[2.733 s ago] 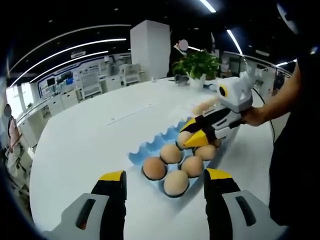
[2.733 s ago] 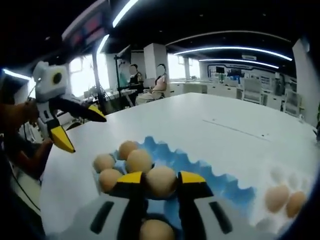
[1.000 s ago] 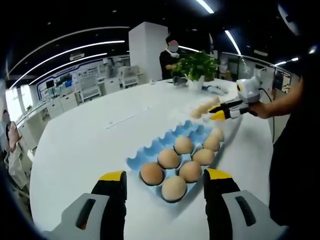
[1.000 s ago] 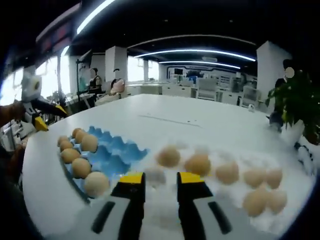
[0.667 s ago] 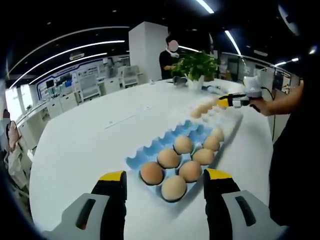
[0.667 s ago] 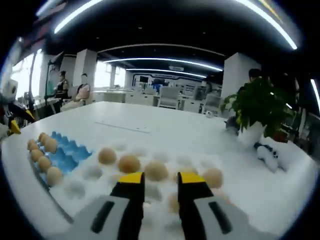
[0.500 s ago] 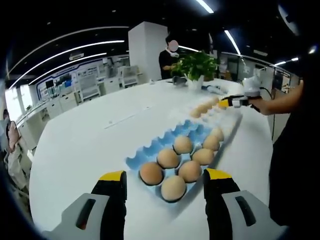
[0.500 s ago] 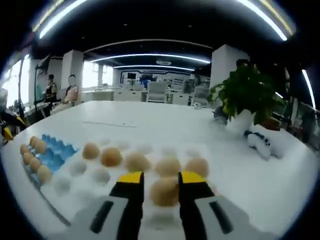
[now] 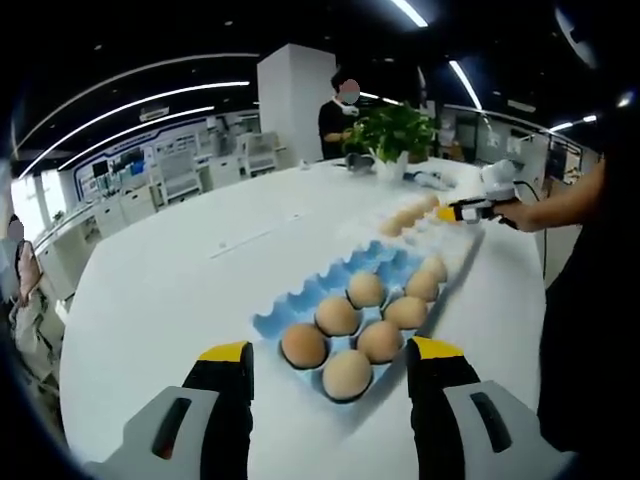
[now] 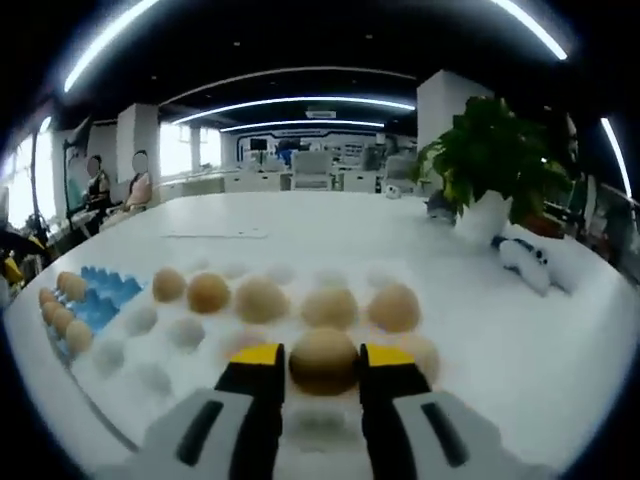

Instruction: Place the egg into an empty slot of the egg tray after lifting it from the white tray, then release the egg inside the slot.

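Picking an egg (image 10: 322, 361) from the white tray (image 10: 150, 380).

Right tool (image 10: 322, 366) straddles the egg, jaws flanking it, contact unconfirmed; egg sits in the tray's near row. Judged next: close, lift, carry to the blue egg tray (image 9: 300, 298). Left tool (image 9: 328, 362) hovers spread and empty beside that tray above the tabletop (image 9: 170, 300), level and pointing forward.

A wide white surface (image 9: 170, 290) carries a potted green plant (image 10: 495, 170) in a white pot near its far edge. Beside the pot lies a small white object (image 10: 528, 262), perhaps a soft toy. A person (image 9: 340, 112) stands behind the plant, and two more sit far off (image 10: 115, 185).
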